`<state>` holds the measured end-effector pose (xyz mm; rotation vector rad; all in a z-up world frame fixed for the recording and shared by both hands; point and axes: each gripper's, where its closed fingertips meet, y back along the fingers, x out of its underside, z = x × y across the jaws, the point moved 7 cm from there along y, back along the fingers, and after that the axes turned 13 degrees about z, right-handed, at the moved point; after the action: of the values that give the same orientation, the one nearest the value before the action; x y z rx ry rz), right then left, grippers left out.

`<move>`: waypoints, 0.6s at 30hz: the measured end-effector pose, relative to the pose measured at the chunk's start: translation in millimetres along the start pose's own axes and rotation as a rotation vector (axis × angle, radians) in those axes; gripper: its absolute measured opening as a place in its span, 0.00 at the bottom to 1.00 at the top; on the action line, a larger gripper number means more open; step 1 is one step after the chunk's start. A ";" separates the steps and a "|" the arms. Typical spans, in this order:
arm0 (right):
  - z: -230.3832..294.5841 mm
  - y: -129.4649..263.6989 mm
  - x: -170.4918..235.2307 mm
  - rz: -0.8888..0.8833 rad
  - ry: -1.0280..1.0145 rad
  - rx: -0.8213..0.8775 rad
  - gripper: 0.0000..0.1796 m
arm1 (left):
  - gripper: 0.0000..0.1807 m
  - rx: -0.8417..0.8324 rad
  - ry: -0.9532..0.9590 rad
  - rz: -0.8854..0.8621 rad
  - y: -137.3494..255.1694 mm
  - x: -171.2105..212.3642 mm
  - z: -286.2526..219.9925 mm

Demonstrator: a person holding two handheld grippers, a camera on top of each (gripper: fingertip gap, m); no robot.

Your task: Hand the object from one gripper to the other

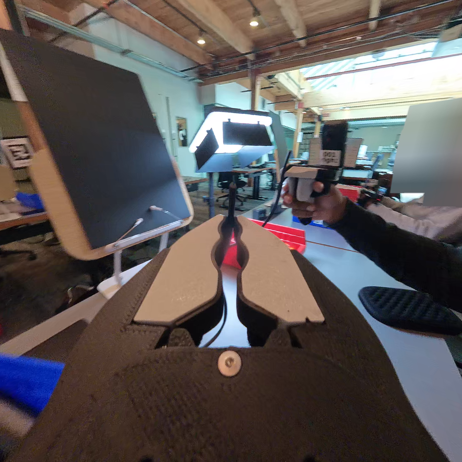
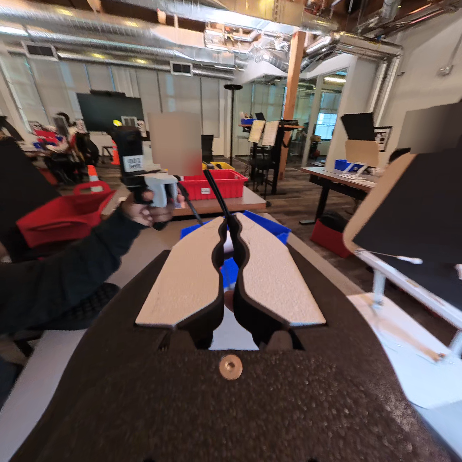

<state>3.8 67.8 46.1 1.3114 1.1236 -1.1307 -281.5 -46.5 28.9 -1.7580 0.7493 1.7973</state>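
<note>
Your left gripper (image 1: 230, 220) and right gripper (image 2: 228, 220), near each other, both look clamped nearly shut on the cord (image 1: 231, 197) (end upright at left tips), so release one side only.

The thin black object (image 1: 232, 200) vanishes between the left gripper (image 1: 230, 220) fingertips, its lower end hidden. The tilted black board (image 2: 422, 212) runs off the right wrist view's edge. Distant desks are too blurred to read.
</note>
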 end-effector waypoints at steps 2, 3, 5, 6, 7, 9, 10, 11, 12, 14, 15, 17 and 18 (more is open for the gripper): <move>17.9 -13.0 10.5 -0.010 -0.034 -0.045 0.01 | 0.02 0.093 -0.045 0.004 -22.7 -1.3 -22.0; 27.5 -20.0 15.5 -0.025 -0.049 -0.087 0.01 | 0.02 0.139 -0.065 0.013 -34.2 -0.4 -33.6; 43.2 -32.4 23.4 -0.060 -0.087 -0.161 0.01 | 0.02 0.205 -0.097 0.051 -55.8 4.4 -53.2; 49.1 -37.3 26.5 -0.068 -0.095 -0.188 0.01 | 0.02 0.229 -0.108 0.072 -64.7 7.7 -60.6; 53.8 -41.2 29.1 -0.071 -0.101 -0.208 0.01 | 0.02 0.253 -0.113 0.084 -71.8 10.6 -66.8; 61.2 -46.0 33.5 -0.074 -0.097 -0.242 0.01 | 0.02 0.291 -0.100 0.089 -81.6 14.8 -74.2; 63.1 -47.0 34.7 -0.080 -0.096 -0.247 0.01 | 0.02 0.308 -0.090 0.094 -84.9 16.4 -76.3; 64.1 -47.9 36.1 -0.070 -0.094 -0.251 0.01 | 0.02 0.324 -0.081 0.094 -87.0 17.7 -77.8; 64.2 -47.3 36.6 -0.071 -0.096 -0.253 0.01 | 0.02 0.337 -0.073 0.087 -87.9 18.1 -78.6; 66.0 -45.9 37.4 -0.065 -0.096 -0.278 0.01 | 0.02 0.352 -0.057 0.082 -88.8 18.8 -78.6; 66.2 -45.7 38.2 -0.062 -0.091 -0.273 0.01 | 0.01 0.353 -0.058 0.084 -89.2 19.4 -78.9; 66.2 -45.7 40.4 -0.050 -0.088 -0.270 0.01 | 0.02 0.357 -0.063 0.082 -89.5 20.1 -79.8; 66.3 -45.4 40.7 -0.057 -0.098 -0.278 0.01 | 0.02 0.364 -0.062 0.078 -89.6 20.1 -80.5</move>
<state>-38.5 4.4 -1.9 1.0041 1.2035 -1.0264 -161.9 -38.9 5.1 -1.4460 1.0562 1.6323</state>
